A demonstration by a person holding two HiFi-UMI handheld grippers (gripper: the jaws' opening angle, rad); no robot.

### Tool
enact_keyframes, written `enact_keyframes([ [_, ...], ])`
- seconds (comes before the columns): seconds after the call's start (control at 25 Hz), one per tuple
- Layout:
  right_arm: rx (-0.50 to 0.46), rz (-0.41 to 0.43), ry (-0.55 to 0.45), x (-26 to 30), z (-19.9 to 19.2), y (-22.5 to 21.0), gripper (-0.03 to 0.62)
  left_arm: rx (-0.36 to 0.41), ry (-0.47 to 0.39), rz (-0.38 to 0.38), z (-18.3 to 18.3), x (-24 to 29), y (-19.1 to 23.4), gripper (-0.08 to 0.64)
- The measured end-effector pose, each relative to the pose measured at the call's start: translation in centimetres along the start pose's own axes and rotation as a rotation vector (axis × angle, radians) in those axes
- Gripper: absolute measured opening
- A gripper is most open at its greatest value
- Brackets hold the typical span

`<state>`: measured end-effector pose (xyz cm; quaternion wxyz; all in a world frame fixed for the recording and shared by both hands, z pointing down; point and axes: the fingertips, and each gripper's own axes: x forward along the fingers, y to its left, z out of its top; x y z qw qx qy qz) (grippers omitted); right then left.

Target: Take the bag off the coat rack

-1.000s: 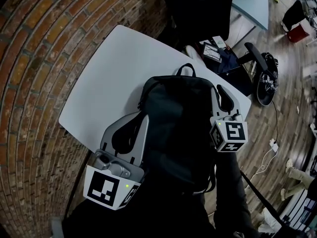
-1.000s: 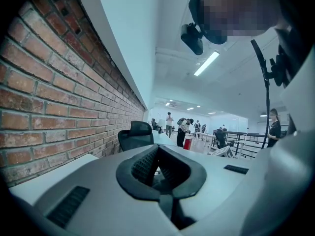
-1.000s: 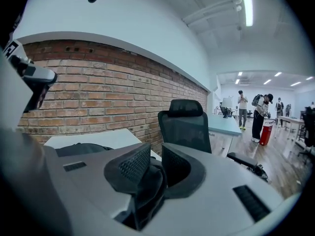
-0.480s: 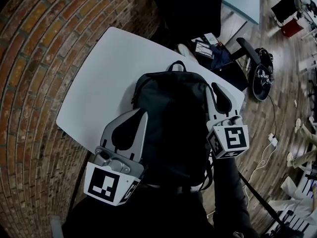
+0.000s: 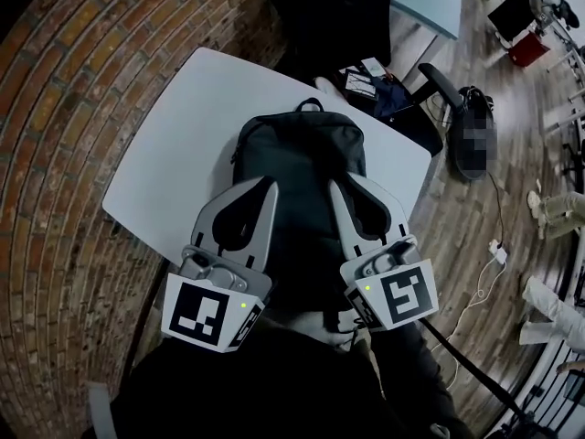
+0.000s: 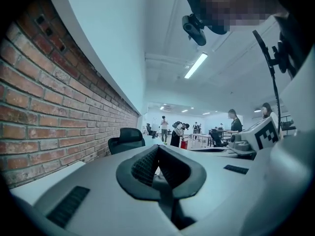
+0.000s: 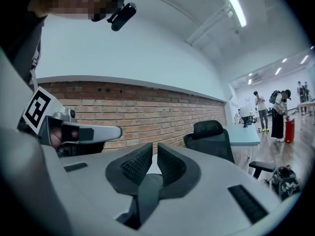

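— Where do we stand with the bag [image 5: 302, 167]?

— It lies flat on the white surface [image 5: 169, 144], mid-frame in the head view. We see no coat rack anywhere, so we judge the lifting-off done.

— Do we have hold of it?

— No. Our left tongs [image 6: 158, 150] are pressed together on nothing. Our right tongs [image 7: 154, 152] have just been closing to a thin slit, with nothing between them. Both hang over the bag's lower end in the frame. We judge little is left to do.

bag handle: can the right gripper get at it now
Probably yes: the handle lies bare at the bag's far end; the right gripper, its empty jaws just closing, hangs above the bag.
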<state>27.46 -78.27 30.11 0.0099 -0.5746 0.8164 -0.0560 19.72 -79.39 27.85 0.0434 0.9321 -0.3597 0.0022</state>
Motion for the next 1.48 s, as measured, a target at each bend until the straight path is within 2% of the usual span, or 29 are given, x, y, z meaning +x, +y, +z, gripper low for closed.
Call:
enact_keyframes([
  [0.2,-0.019,0.042,-0.018,-2.9,1.1,3.1,0.008,0.045,-0.039,0.034,1.6,-1.5,-2.1,0.009],
  [0.32,-0.037,0.078,-0.046,-4.0,1.9,4.6,0.006,0.060,-0.053,0.055,2.4,-2.4,-2.7,0.009],
  [0.48,-0.067,0.083,-0.053,-5.0,2.5,5.6,0.005,0.069,-0.072,0.063,3.2,-3.5,-3.4,0.009],
  [0.92,-0.075,0.114,-0.053,-5.9,3.0,7.1,0.005,0.077,-0.078,0.067,3.5,-5.1,-4.3,0.009],
  [1.08,-0.085,0.110,-0.042,-6.0,2.9,7.3,0.005,0.056,-0.077,0.071,3.6,-5.5,-4.2,0.009],
  [1.48,-0.090,0.111,-0.060,-5.8,3.2,7.8,0.005,0.069,-0.088,0.070,3.7,-6.0,-3.6,0.009],
])
